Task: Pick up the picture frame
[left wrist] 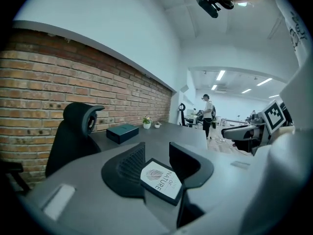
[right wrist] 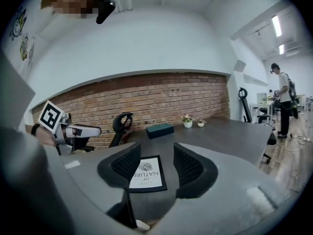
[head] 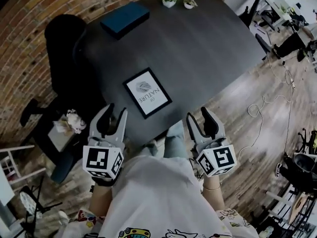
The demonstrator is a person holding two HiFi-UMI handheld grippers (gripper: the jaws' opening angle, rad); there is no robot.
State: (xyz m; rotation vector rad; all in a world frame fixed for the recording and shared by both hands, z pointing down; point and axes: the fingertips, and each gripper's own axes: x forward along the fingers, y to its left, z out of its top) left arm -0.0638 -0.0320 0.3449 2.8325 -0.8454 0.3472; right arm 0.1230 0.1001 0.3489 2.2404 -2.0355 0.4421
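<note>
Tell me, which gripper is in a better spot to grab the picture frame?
Probably the left gripper: in the head view it sits nearer the picture frame than the right gripper. Both are open, aimed at the frame, and touch nothing yet.

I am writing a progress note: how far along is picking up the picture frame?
Done: only the lining up. The picture frame lies flat on the dark table, untouched. In hand: the left gripper and right gripper are at the table's near edge, jaws apart and empty, both aimed at the frame. Left: reach it, close on it, lift it.
</note>
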